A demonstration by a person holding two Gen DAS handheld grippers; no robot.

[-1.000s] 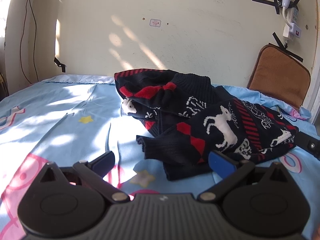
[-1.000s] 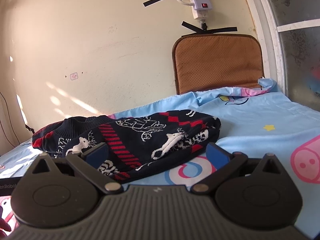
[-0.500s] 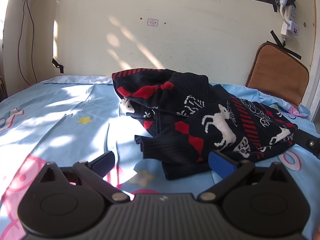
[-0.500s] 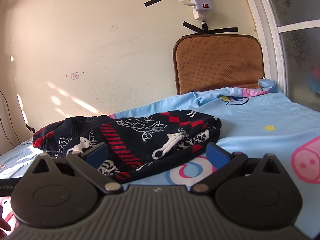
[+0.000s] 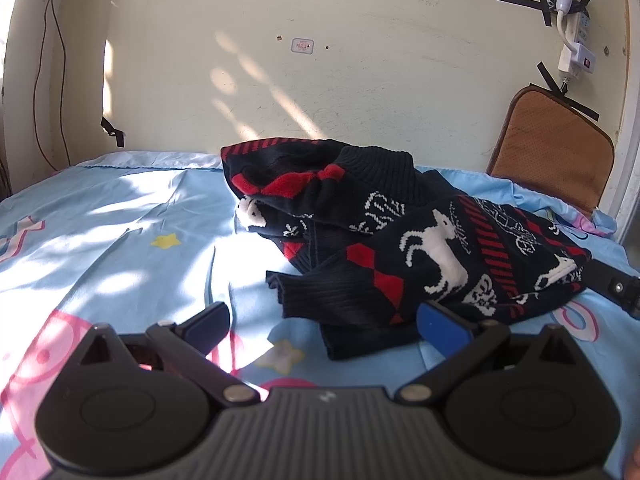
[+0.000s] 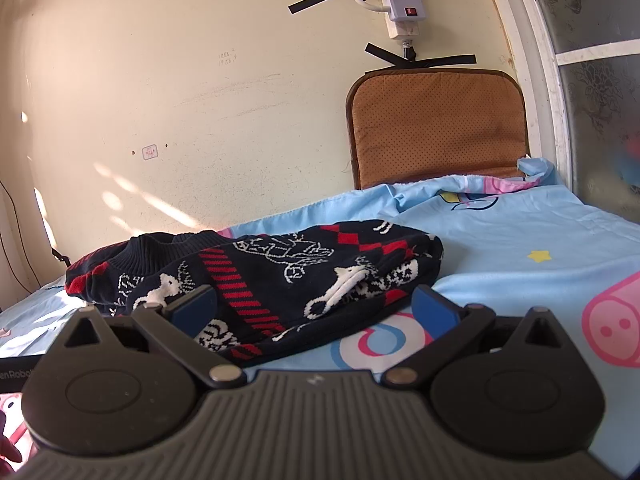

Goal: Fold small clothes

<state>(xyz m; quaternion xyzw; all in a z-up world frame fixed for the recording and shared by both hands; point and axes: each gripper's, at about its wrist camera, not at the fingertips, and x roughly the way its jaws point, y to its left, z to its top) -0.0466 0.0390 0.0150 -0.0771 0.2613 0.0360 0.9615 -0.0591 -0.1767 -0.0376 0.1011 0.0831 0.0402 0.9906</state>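
1. Left wrist view gets the crumpled navy knit sweater with red diamonds and white reindeer (image 5: pixel 404 240) from its cuff end: a ribbed sleeve pokes out toward the camera, red-striped hem bunched at the back. It lies on the light blue cartoon-print bedsheet (image 5: pixel 120 232)
2. Only the right wrist view shows the frosted window (image 6: pixel 596 80) on the right and the full brown perforated cushion (image 6: pixel 438 128) leaning on the wall behind the sweater (image 6: pixel 280 276)
3. Only the left view shows the sunny patch of sheet and a dark cable (image 5: pixel 44 80) down the wall
4. Left gripper (image 5: pixel 324 322) sits low over the sheet, blue fingers wide apart, nothing between them but the sleeve end ahead
5. Right gripper (image 6: pixel 316 306) is low too, fingers spread, sweater edge lying between the tips, not pinched
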